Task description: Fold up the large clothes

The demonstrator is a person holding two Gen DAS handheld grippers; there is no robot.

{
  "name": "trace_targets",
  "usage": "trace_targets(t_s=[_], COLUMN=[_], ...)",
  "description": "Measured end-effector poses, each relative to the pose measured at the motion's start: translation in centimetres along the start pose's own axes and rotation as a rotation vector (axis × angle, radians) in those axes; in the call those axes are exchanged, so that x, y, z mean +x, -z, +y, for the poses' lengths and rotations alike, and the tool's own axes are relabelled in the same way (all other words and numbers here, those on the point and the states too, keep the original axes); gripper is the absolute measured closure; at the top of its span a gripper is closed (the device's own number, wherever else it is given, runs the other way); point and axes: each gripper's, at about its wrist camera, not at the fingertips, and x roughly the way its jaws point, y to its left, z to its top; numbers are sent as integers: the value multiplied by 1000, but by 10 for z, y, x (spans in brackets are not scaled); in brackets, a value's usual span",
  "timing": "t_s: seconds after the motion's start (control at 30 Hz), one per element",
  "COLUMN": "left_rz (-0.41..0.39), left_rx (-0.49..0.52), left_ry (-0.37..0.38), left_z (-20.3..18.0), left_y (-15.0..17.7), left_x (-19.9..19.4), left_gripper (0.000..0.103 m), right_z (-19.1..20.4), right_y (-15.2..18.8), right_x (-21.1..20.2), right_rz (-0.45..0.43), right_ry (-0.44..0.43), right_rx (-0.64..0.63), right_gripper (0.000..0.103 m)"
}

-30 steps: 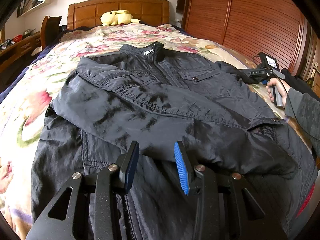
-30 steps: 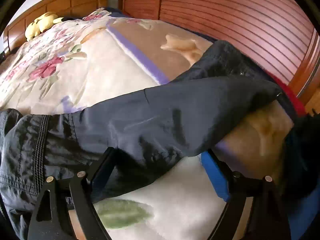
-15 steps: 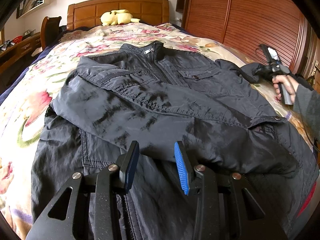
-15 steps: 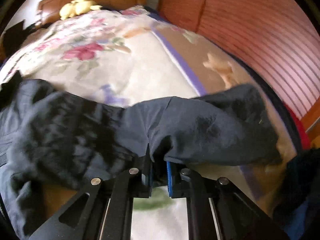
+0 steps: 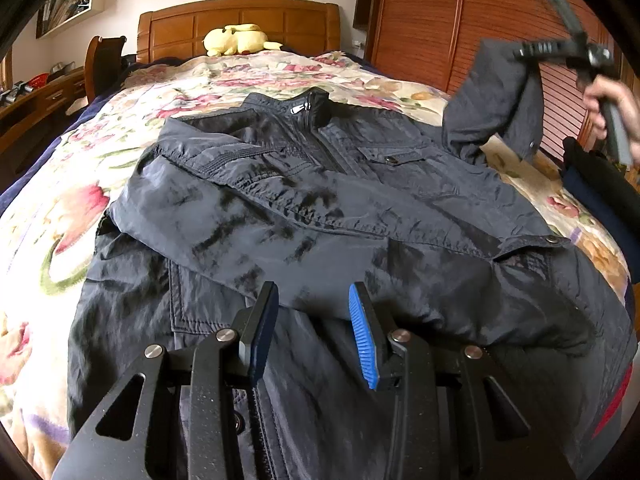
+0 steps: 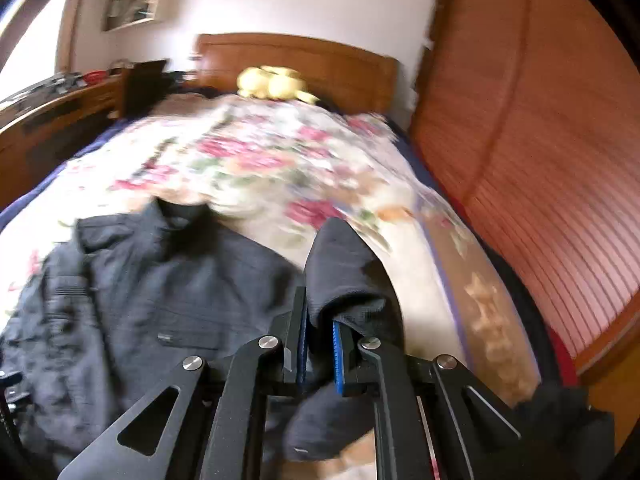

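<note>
Black hand-held gripper [image 5: 312,322] with blue ribbed pads [image 5: 362,340], silver pivot screws, triangular cutouts.

No lettering can be read anywhere (the jacket [image 5: 320,216] perhaps bears a label, too blurred).

Your jacket [image 5: 320,216] is dark charcoal grey. The bedspread [image 5: 240,80] beneath it is cream with pink flowers, and the plush toy [image 5: 234,39] is yellow.

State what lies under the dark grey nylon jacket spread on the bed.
Under the dark grey nylon jacket lies the floral bedspread, visible around its edges. Whatever is beneath the jacket's body is covered.
</note>
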Motion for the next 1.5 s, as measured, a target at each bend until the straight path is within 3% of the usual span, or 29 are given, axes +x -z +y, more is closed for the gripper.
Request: trace_targets(t_s=[0.07,0.13,0.23,0.37,0.53,0.67,0.93,1.5], left_rz=[-5,-12,-23,-25,-21,-20,-20,-24], left_rx=[0,-1,-8,-18,-18,-17,-16,-19], left_ry=[5,22,31,38,37,36,31,28], left_z=[0,0,1,3,3,2,1,2], left_y=[0,0,-1,0,0,0,0,0], left_x=[-1,-4,-6,-7,-6,-6,-6,-7], left_gripper=[65,65,65,65,65,65,65,65], right_z=[25,41,68,94,102,106,98,119], right_y=[-2,5,29,67,79,79,83,126], right_x=[-13,-23,-20,-9,5,-14,-42,69], right_rz=[-4,-4,63,123,188,175,105,353], right_ry=[-55,-152,-232,-262,-288,-326,-284,-223], right_rx=[-35,19,65,48,52,78,-3,-62], right_gripper=[93,93,93,93,90,84,51,50])
